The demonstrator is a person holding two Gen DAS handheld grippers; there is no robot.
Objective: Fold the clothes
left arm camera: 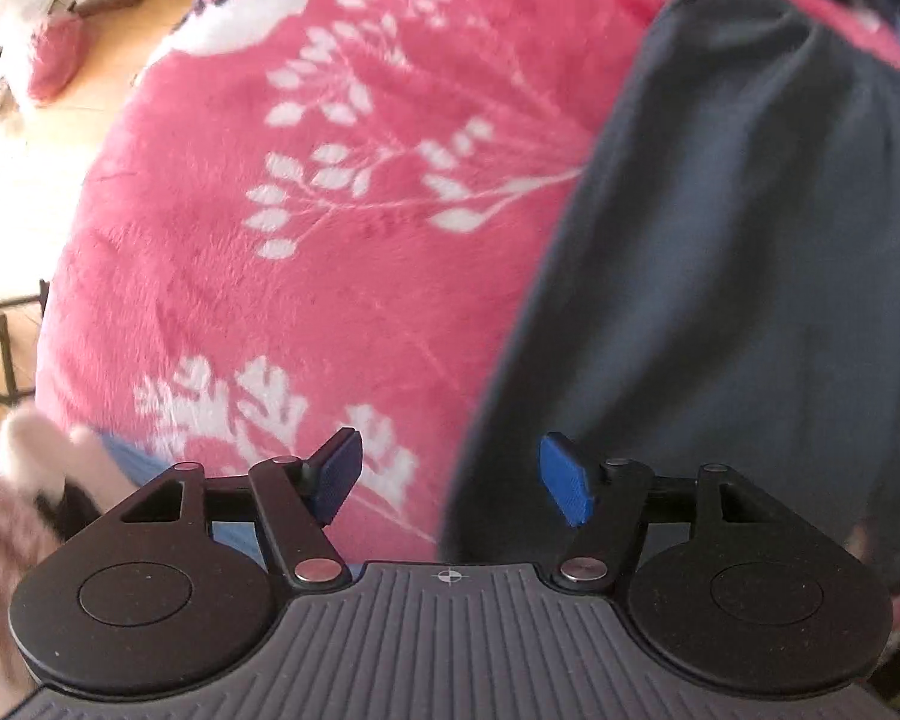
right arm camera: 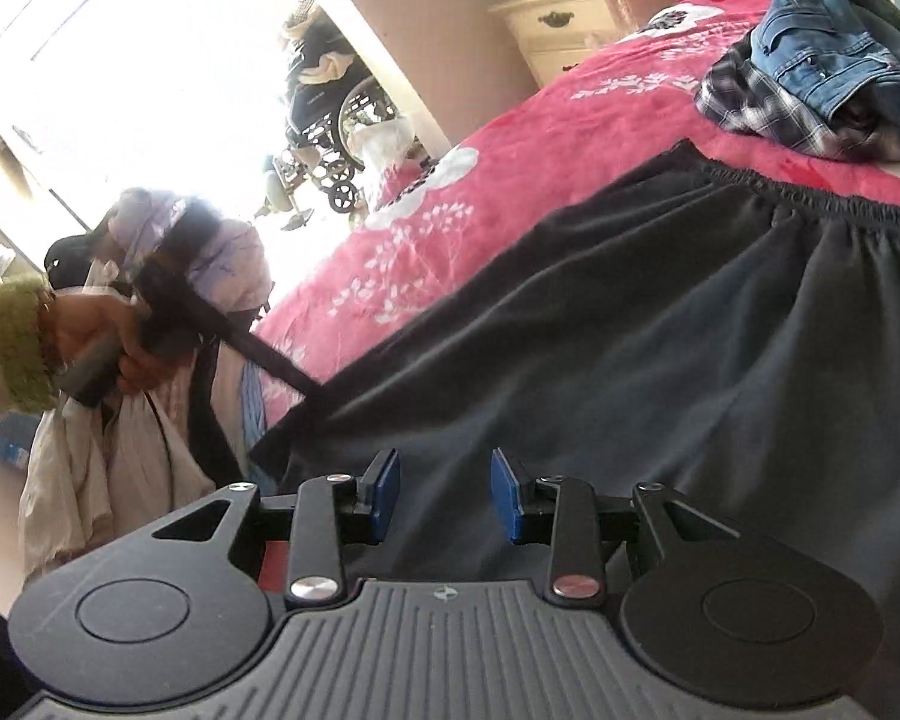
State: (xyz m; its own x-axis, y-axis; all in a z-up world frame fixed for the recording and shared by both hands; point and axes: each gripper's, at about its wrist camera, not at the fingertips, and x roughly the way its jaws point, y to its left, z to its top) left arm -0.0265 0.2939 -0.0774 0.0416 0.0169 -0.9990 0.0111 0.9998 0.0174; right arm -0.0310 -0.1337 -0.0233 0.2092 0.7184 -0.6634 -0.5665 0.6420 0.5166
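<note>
Hovering over the pink floral blanket (left arm camera: pixel 306 300) on the bed, left hand-held gripper (left arm camera: pixel 450 480) with blue pads spread wide, nothing between them, held in a hand (right arm camera: pixel 99 336) at far left of the right view. Lying flat to the right, dark shorts (right arm camera: pixel 660 360), elastic waistband far. Right hand-held gripper (right arm camera: pixel 446 495) partly spread above the near fabric, pinching nothing. Far right, jeans (right arm camera: pixel 834 42) on a plaid shirt (right arm camera: pixel 744 102).

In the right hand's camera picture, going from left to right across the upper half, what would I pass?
Hand in a green knitted cuff → wheelchair by the bright doorway → cream bedside cabinet → plaid shirt → blue denim jeans heaped on the pink floral blanket.
</note>
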